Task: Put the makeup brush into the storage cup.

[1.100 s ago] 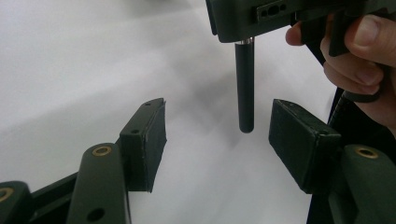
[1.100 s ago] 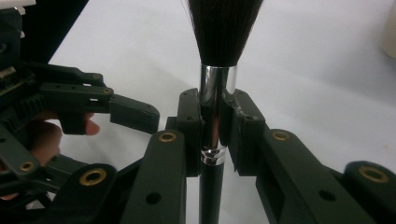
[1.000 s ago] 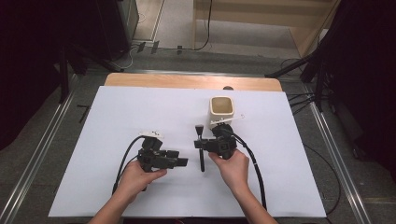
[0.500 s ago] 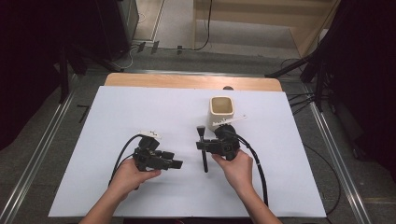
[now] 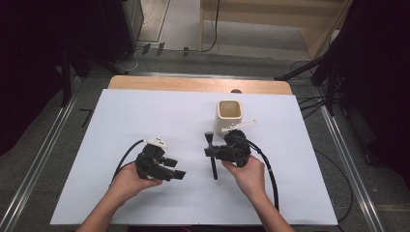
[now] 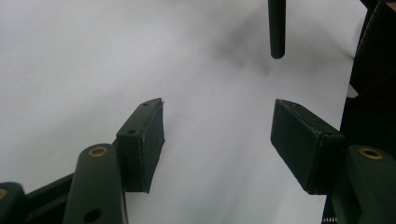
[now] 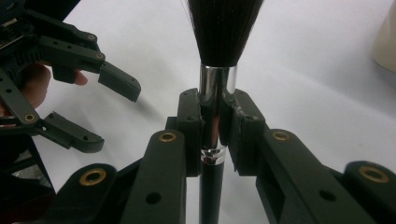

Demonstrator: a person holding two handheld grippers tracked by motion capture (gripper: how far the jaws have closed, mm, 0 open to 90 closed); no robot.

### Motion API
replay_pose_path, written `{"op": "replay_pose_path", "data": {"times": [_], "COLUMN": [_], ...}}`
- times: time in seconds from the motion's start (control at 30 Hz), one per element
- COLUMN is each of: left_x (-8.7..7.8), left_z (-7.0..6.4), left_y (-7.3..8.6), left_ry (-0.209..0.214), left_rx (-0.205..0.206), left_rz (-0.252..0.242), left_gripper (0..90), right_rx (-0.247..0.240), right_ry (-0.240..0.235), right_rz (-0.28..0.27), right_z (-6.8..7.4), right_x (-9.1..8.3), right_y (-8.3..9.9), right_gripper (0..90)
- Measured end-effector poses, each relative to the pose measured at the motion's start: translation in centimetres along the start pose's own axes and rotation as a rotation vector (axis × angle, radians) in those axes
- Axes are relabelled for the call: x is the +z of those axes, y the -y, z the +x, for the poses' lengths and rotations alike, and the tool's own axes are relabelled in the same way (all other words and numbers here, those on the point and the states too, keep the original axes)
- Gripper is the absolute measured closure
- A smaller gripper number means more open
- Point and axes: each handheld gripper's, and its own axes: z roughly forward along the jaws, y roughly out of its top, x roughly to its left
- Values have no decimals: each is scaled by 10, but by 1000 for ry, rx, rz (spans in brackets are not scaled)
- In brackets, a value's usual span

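Note:
A black makeup brush [image 5: 212, 155] with a silver ferrule [image 7: 213, 112] is clamped in my right gripper [image 5: 209, 151]; its jaws press on the ferrule in the right gripper view [image 7: 214, 135], bristles [image 7: 224, 28] pointing away. The brush handle tip [image 6: 276, 29] hangs above the white table in the left gripper view. My left gripper [image 5: 180, 175] sits to the left of the brush, open with nothing between its pads [image 6: 144, 140], and it is also seen across the table [image 7: 100, 107]. A cream square cup [image 5: 229, 113] stands upright behind the right gripper.
The white tabletop [image 5: 145, 116] spreads around both hands, with a wooden edge [image 5: 193, 84] at the back. A small white object [image 5: 239, 126] lies beside the cup. Black cables [image 5: 270, 169] trail from the grippers. Metal rails [image 5: 38, 159] flank the table.
Both hands have drawn slightly nearer the table's front edge. The right gripper keeps its hold on the brush, and the left gripper stays open.

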Motion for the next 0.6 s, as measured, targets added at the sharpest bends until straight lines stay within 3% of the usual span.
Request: {"op": "replay_pose_path", "data": {"times": [0.13,0.6], "left_x": [-5,-14], "left_z": [3,5], "left_y": [4,13], "left_ry": [-32,-73], "left_rx": [34,131], "left_rz": [11,2], "left_gripper": [357,345], "right_rx": [-10,-24], "right_ry": [-3,7], "right_rz": [-3,1], "right_z": [1,2], "right_x": [-1,-4], "right_y": [1,1], "right_gripper": [782,782]}}
